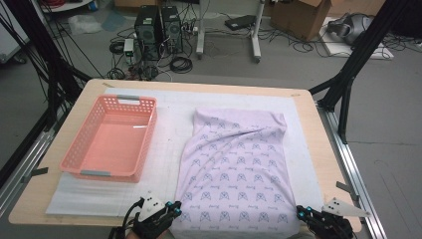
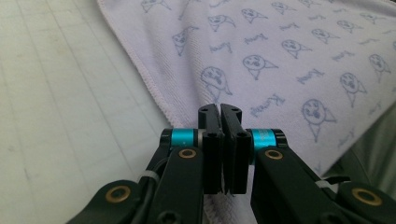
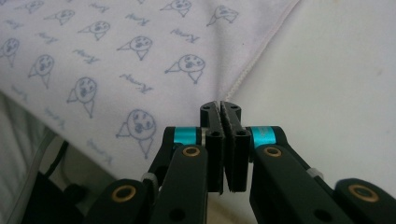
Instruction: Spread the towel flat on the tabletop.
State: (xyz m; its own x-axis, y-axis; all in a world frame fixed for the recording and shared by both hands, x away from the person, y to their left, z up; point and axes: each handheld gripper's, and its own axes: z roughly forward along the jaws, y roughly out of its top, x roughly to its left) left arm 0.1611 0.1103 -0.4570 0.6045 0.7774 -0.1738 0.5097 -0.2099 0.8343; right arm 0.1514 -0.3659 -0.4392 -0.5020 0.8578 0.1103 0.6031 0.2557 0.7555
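Towel (image 1: 236, 167), pale lilac and printed all over with small blue cartoon faces and script words, lies spread flat on the right half of the table (image 1: 318, 144), its long side running from near to far. A few soft creases cross its far end, and its near edge reaches the near rim of the table. A white mat (image 1: 171, 124) covers most of the table top under it. On the left half of that mat stands a pink plastic basket (image 1: 111, 137) with slotted walls, well apart from the towel.

At the towel's near left corner sits the left tongs (image 1: 177, 206), held in from the near edge. In the left gripper view the left tongs (image 2: 221, 109) have their black jaws pressed together, and the hemmed corner of the towel (image 2: 261, 51) runs down between them, so the cloth is pinched there. The mat (image 2: 70, 102) lies to the left of that hem.

At the near right corner sits the right tongs (image 1: 301, 211). In the right gripper view the right tongs (image 3: 220, 106) are likewise closed tight, with the stitched edge of the towel (image 3: 116, 51) coming straight down into the slit between the jaws, gripped at the corner. The white mat (image 3: 336, 79) shows on the right of that edge.

Both corners look slightly raised off the table where they are held.
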